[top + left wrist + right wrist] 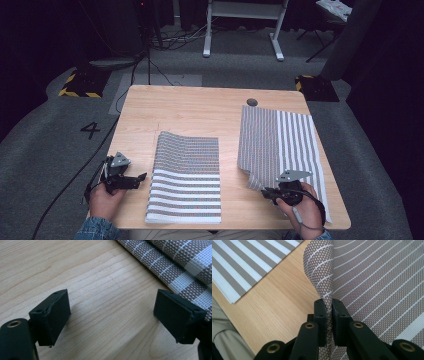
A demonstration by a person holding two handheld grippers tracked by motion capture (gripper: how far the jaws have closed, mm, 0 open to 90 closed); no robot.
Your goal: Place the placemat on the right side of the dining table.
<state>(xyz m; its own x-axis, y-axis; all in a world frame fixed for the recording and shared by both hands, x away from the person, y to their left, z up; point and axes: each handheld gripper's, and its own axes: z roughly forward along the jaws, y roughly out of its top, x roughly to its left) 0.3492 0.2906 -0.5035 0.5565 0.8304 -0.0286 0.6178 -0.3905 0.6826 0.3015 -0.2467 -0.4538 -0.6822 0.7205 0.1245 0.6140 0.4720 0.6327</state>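
Note:
Two striped woven placemats lie on the wooden table (200,107). The left placemat (186,177) is folded over, its far half showing the darker underside. The right placemat (280,145) lies partly turned over, with its near left corner lifted. My right gripper (266,193) is shut on that corner; in the right gripper view the woven edge (329,315) is pinched between the two black pads, and the mat (374,282) curls upward. My left gripper (141,179) rests open at the table's left edge, over bare wood (105,302), next to the left placemat (180,267).
A round cable hole (252,102) sits near the table's far edge. A cable (75,175) trails from the left gripper to the floor. A white desk frame (240,30) stands beyond the table. Bare wood lies between the two mats (229,165).

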